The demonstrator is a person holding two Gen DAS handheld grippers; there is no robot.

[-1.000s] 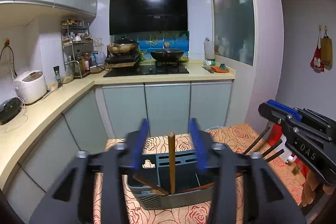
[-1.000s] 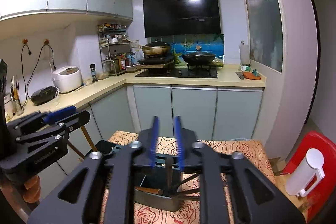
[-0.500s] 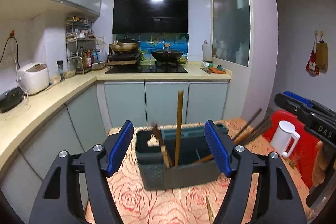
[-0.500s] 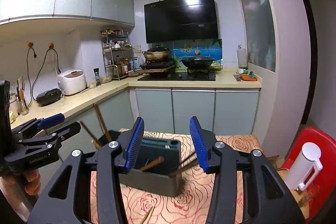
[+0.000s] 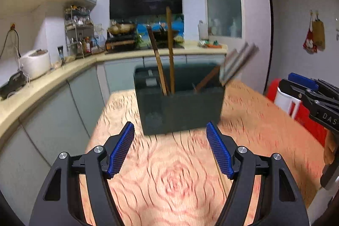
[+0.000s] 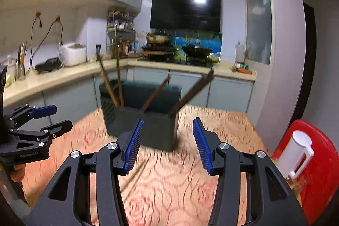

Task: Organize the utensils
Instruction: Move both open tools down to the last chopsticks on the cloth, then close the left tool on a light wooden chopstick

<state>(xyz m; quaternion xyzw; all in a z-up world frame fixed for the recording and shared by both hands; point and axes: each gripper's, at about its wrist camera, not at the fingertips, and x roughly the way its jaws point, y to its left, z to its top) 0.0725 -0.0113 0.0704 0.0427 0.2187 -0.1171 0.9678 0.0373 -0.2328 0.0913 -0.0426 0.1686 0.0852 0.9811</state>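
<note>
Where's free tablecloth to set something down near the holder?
Free: the cloth in front of the dark holder, between it and the left gripper. A loose stick lies by the right gripper. Crowded: holder top, handles leaning out right.

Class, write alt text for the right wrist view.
An open, empty right claw faces a dark utensil holder on a rose-patterned tablecloth, with wooden utensils leaning inside. The left claw shows at left, kitchen counters behind.

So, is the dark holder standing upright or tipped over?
Upright. The holder stands on its base on the tablecloth, open top facing up, and the utensils inside lean against its walls.
</note>
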